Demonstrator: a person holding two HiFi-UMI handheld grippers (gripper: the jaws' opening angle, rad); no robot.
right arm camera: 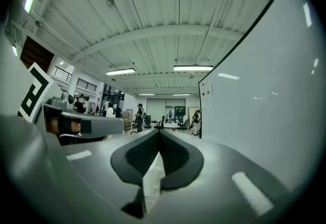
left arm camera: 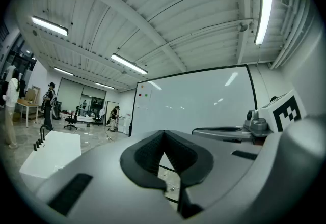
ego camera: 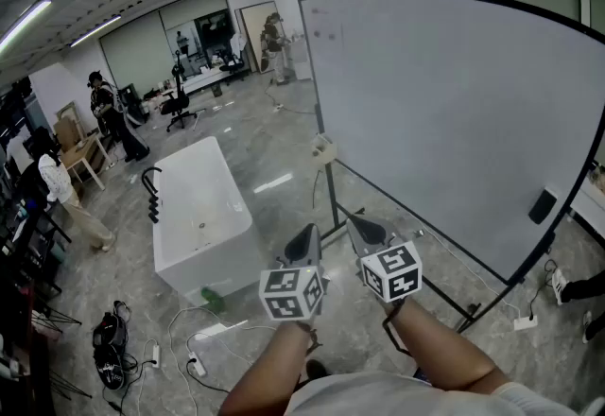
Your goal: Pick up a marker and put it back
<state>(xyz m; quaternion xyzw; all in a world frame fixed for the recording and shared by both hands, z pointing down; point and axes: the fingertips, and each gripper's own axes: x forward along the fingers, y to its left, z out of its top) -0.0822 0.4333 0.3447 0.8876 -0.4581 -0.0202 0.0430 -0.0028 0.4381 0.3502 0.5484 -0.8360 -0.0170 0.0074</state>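
A large whiteboard (ego camera: 454, 112) on a black wheeled stand fills the right half of the head view. No marker shows in any view. A small beige holder (ego camera: 324, 149) hangs at the board's left edge, and a black eraser (ego camera: 542, 206) sticks near its lower right. Held side by side low in front of the board, my left gripper (ego camera: 306, 234) and right gripper (ego camera: 361, 225) are both shut with nothing between the jaws. In the left gripper view the left gripper's (left arm camera: 163, 134) jaw tips touch; in the right gripper view so do the right gripper's (right arm camera: 159, 134).
A white bathtub (ego camera: 198, 206) stands on the floor to the left. Cables and a power strip (ego camera: 194, 362) lie near my feet. The stand's legs (ego camera: 468, 310) reach out across the floor. People (ego camera: 109, 112) and an office chair (ego camera: 177, 107) are far off at the left.
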